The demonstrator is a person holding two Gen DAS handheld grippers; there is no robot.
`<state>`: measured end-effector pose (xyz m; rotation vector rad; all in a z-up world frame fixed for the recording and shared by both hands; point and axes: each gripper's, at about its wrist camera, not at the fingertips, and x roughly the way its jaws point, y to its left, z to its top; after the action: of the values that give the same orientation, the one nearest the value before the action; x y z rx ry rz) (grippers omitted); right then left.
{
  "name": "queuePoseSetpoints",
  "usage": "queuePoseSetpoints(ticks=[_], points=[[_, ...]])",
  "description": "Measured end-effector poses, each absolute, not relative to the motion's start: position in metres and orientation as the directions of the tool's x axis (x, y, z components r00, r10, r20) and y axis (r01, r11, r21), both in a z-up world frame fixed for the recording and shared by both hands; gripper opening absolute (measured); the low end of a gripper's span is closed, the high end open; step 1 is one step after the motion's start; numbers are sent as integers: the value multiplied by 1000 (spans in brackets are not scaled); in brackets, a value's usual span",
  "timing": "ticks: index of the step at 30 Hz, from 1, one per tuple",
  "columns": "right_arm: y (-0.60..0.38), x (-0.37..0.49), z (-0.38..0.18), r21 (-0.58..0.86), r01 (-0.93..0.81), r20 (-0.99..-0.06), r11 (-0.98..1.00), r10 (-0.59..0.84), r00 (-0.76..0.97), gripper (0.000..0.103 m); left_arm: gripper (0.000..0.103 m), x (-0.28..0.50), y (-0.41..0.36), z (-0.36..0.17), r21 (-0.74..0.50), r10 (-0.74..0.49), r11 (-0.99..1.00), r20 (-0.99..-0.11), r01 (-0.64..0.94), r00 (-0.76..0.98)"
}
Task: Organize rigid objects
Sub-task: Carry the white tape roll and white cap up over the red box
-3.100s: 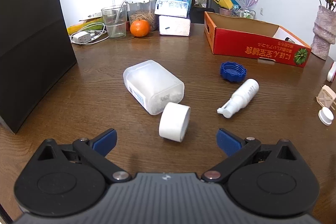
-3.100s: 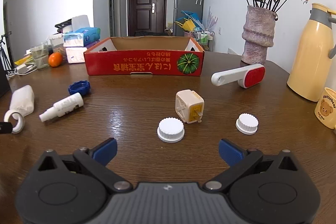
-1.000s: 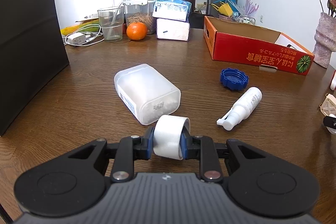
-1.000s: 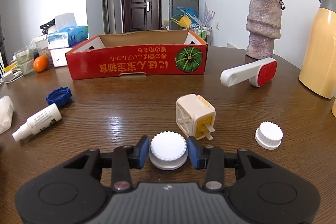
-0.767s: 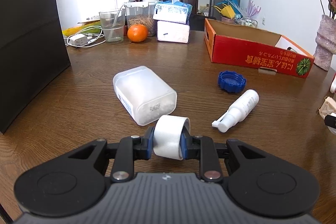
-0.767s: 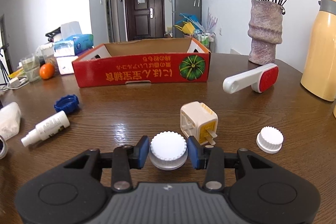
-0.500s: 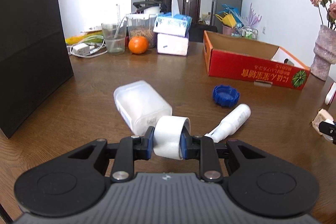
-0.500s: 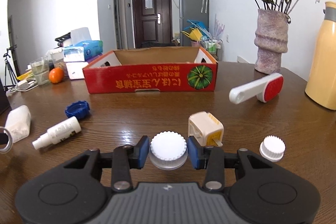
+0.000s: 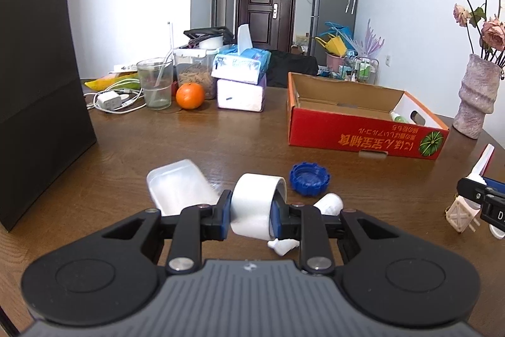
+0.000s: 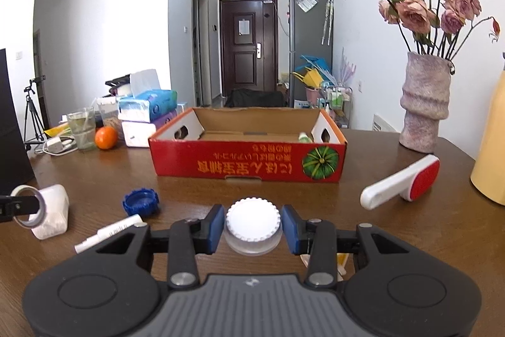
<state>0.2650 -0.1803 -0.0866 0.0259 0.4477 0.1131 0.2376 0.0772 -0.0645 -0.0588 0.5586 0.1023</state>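
A dark wooden table (image 9: 164, 141) is seen in a white-walled room, with a dark door (image 10: 247, 49) at the far end and a grey refrigerator (image 10: 311, 46) beside it. A vase of dried roses (image 10: 424, 106) is placed at the table's right edge.

The left tool (image 9: 249, 215) is pinched on a white tape roll (image 9: 255, 206), which is held clear of the table between the blue pads. A translucent plastic box (image 9: 178, 190), a blue cap (image 9: 310, 179) and a white spray bottle (image 9: 328, 204) are seen lying on the table beneath and just beyond it. The right tool (image 10: 252, 228) is pinched on a white ribbed lid (image 10: 252, 220), gripped at its rim. A white plug adapter (image 9: 461, 215) is partly hidden under this tool.

A red cardboard box (image 10: 247, 160) is set open beyond both tools, well apart from the held items. A small green-and-white bottle (image 10: 303, 137) is noted inside at its right end. A lint brush (image 10: 402, 183) is seen lying to the right of the box.
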Motion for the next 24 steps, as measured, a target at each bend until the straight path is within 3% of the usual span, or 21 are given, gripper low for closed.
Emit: queuePoseSetpoints(ticks=[24], points=[[-197, 323, -46, 101, -98, -320, 990, 125, 939, 39, 25, 326, 9, -31, -55, 16, 997, -498, -50, 867]])
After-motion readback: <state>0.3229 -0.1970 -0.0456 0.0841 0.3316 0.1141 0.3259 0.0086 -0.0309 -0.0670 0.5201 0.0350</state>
